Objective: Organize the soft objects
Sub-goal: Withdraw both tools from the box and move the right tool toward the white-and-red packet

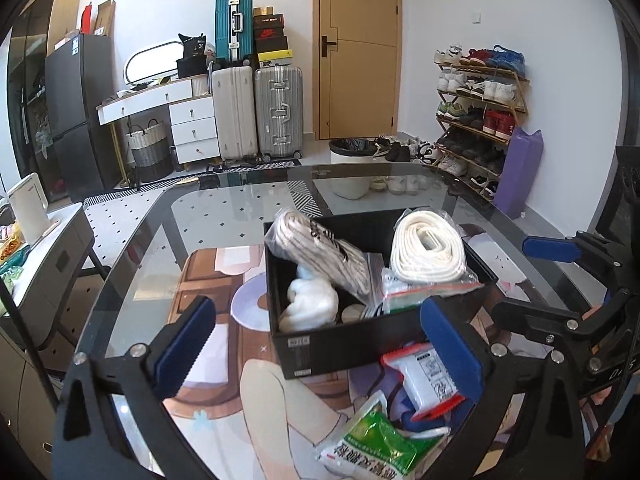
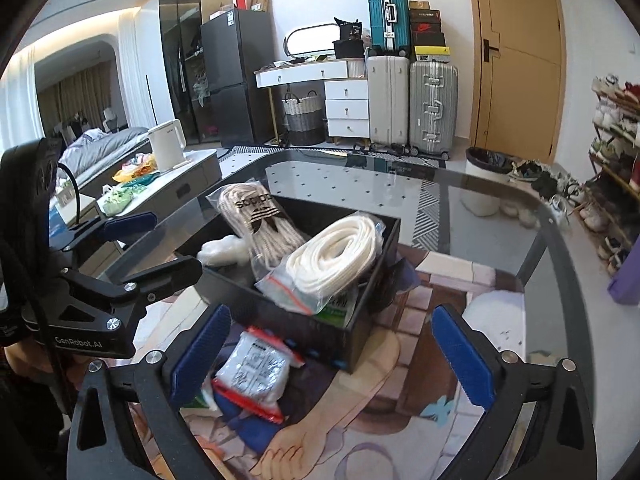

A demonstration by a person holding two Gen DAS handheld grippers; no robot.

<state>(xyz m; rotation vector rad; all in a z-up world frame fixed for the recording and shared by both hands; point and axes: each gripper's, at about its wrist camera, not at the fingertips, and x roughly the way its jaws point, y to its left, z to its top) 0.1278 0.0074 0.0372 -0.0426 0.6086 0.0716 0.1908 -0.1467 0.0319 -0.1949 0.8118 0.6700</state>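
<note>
A black box (image 1: 344, 346) (image 2: 352, 340) sits on the glass table and holds a bagged white rope coil (image 1: 426, 250) (image 2: 336, 256), a bagged beige lace bundle (image 1: 320, 252) (image 2: 260, 220) and white soft stuff (image 1: 308, 308) (image 2: 224, 250). In front of the box lie a white packet with red ends (image 1: 426, 378) (image 2: 254, 372) and a green-and-white packet (image 1: 372, 444). My left gripper (image 1: 316, 350) is open, just short of the box. My right gripper (image 2: 330, 354) is open, with the white packet by its left finger.
A printed mat (image 1: 224, 336) (image 2: 400, 420) covers the near part of the glass table (image 1: 240, 204) (image 2: 480, 208). Beyond stand suitcases (image 1: 256, 112), a shoe rack (image 1: 476, 116), a bin (image 1: 348, 168) and a side table with a kettle (image 2: 166, 146).
</note>
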